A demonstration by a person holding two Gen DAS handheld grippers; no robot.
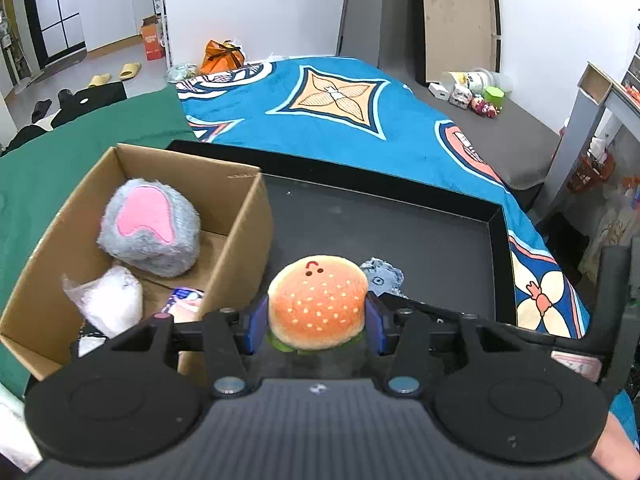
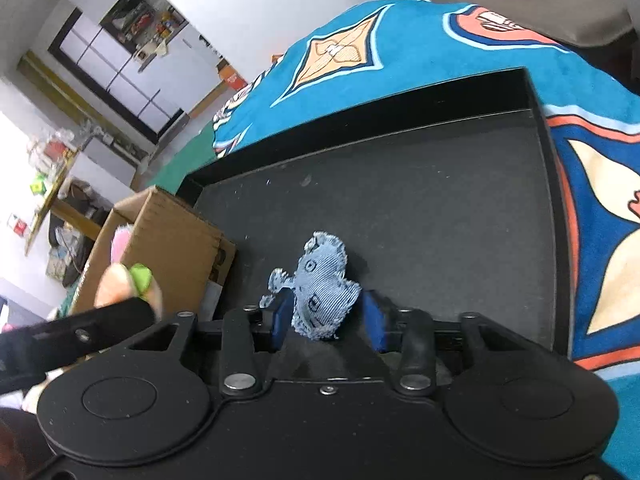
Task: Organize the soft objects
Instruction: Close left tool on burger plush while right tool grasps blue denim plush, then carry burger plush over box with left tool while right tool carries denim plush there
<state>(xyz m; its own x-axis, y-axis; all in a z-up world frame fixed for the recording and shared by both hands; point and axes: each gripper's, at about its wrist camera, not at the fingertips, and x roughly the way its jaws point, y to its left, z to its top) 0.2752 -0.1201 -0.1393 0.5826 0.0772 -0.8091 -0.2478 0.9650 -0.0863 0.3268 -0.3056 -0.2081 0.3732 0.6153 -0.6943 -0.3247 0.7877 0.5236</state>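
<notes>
From the left wrist camera, the left gripper [image 1: 317, 325] had its two blue pads pressed against the sides of a plush hamburger [image 1: 318, 302], an orange sesame bun with a small face and a green lettuce edge underneath, clamped and held above a shallow black tray [image 1: 440, 240]. Just to the left stood an open cardboard box [image 1: 240, 216], its right wall beside the burger; inside it lay a fluffy grey plush with a pink patch [image 1: 149, 226], a white soft item in clear wrapping [image 1: 108, 300], and a small blue and white packet partly hidden by the gripper. Behind the burger on the tray floor lay a scrap of blue denim toy [image 1: 382, 276]. The tray and box rested on a bed spread with a blue patterned blanket [image 1: 340, 120] and a green cloth [image 1: 80, 140]. From the right wrist camera, the right gripper [image 2: 328, 314] had its blue pads on either side of the frayed denim toy [image 2: 320, 276], which lay on the tray [image 2: 440, 200]; the left pad touched the fabric, but whether the right pad pressed on it could not be told. At the left edge the burger [image 2: 128, 280] showed as a blur beside the cardboard box [image 2: 168, 240]
</notes>
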